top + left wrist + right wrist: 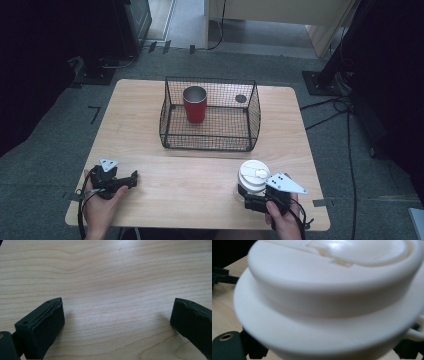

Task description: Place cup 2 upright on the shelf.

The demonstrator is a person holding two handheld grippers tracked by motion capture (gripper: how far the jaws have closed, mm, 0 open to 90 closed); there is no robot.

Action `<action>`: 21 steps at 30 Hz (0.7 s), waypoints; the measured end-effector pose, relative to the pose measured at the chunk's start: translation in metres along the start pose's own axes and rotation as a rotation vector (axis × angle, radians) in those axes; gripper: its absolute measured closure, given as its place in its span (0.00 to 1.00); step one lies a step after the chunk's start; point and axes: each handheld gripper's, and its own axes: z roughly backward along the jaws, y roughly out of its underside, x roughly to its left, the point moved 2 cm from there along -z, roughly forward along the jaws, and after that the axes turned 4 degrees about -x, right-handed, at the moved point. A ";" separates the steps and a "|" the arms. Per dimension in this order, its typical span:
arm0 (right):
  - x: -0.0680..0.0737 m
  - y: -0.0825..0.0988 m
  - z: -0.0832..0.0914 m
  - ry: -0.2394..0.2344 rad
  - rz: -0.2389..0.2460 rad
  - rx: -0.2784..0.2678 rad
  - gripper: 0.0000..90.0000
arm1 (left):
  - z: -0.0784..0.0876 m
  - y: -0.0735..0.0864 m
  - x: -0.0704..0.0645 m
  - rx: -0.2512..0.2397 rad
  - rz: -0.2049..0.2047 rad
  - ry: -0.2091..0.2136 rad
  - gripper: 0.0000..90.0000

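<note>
The left gripper [131, 178] lies low on the table [190, 185] near its left front corner, jaws spread wide with nothing between them, the hand wrapped around its body from below.

In the middle, well back, a wire basket [252, 120] holds 1 red cup [195, 104] standing upright, mouth open.

At right front, the right gripper [243, 192] has its jaws around the base of the white lid [253, 175]; they appear to pinch it, though the pads are hidden under its flange. The hand holds the gripper level, pointing left. To do this well, keep the lid flat, lift it clear of the basket wall, then centre it over the cup.
</note>
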 end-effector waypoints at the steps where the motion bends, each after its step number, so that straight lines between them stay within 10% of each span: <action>1: 0.001 0.000 -0.001 0.005 -0.006 -0.001 0.12 | 0.000 0.000 0.000 0.000 -0.001 0.000 0.00; 21: 0.013 -0.002 -0.009 0.103 0.007 -0.065 0.17 | -0.001 -0.001 0.000 -0.001 -0.001 0.004 0.00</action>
